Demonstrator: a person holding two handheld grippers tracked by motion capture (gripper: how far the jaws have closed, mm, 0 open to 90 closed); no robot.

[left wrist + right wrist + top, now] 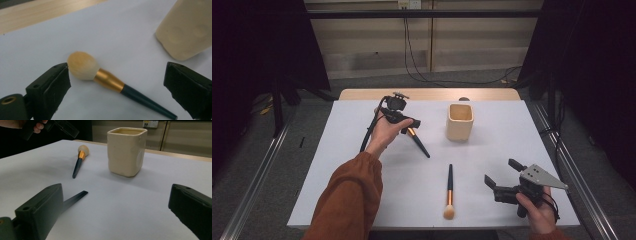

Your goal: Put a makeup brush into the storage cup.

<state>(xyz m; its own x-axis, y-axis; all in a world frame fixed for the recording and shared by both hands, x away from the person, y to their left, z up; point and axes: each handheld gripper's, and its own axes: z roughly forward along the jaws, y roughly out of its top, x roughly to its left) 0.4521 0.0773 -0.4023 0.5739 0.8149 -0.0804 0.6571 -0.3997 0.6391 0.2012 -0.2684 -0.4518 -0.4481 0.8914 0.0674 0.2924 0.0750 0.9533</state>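
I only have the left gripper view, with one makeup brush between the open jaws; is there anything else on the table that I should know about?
Observer: Yes, a second makeup brush lies nearer the person, bristles towards the front edge of the table.
Operator: Thank you. Is the cream cup upright?
Observer: The cream cup stands upright, mouth open, with nothing sticking out.
Operator: And the other gripper?
Observer: The right gripper is open and holds nothing, near the front right corner.
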